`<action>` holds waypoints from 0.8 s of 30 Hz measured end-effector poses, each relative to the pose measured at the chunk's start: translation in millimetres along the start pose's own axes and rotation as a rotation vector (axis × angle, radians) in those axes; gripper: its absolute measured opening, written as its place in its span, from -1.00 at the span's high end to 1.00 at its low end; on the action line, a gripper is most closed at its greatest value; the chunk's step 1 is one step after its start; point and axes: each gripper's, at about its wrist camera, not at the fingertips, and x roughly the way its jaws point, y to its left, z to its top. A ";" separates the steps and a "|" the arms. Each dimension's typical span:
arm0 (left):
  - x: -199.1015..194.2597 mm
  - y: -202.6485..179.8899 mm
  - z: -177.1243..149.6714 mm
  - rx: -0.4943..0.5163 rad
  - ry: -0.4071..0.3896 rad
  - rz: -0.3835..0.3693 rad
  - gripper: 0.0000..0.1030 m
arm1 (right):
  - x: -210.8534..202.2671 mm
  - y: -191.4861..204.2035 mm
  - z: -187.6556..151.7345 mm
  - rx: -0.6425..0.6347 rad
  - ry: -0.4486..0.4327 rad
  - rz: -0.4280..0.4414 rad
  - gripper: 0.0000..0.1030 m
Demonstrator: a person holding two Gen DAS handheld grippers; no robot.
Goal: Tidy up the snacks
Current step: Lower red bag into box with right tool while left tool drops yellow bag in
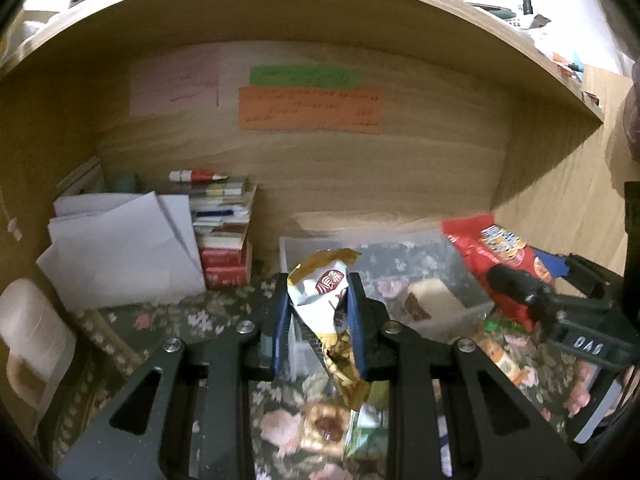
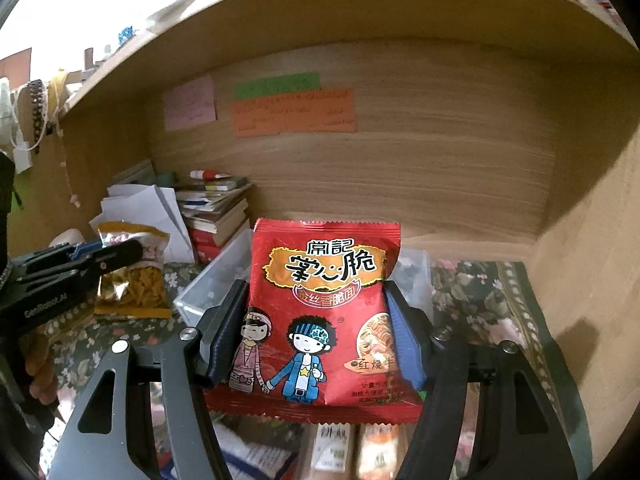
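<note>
right claw (image 2: pixel 316 320) gripping red noodle packet (image 2: pixel 324 312), clear bin (image 2: pixel 208 288) behind

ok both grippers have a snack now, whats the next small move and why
Probably ease the left gripper forward and lower its yellow snack bag into the clear plastic bin just ahead. The bin sits open on the floral cloth with a snack already inside. The right gripper, clamped on the red noodle packet, could follow.

In front of me, three sticky notes, pink (image 2: pixel 190 103), green (image 2: pixel 277 81) and orange (image 2: pixel 294 114), are stuck on the wooden back panel (image 2: pixel 420 152). A book stack (image 1: pixel 224 232) stands beside loose white papers (image 1: pixel 124 252) on the floral cloth (image 2: pixel 480 300).
</note>
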 end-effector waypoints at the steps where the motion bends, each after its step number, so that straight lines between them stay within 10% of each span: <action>1: 5.0 -2.2 3.9 0.004 0.000 -0.004 0.49 | 4.2 -0.1 1.7 -0.003 0.004 -0.002 -0.21; 24: 102.8 -3.7 4.0 0.015 0.137 -0.038 0.48 | 93.1 -1.3 1.6 -0.068 0.163 -0.007 -0.22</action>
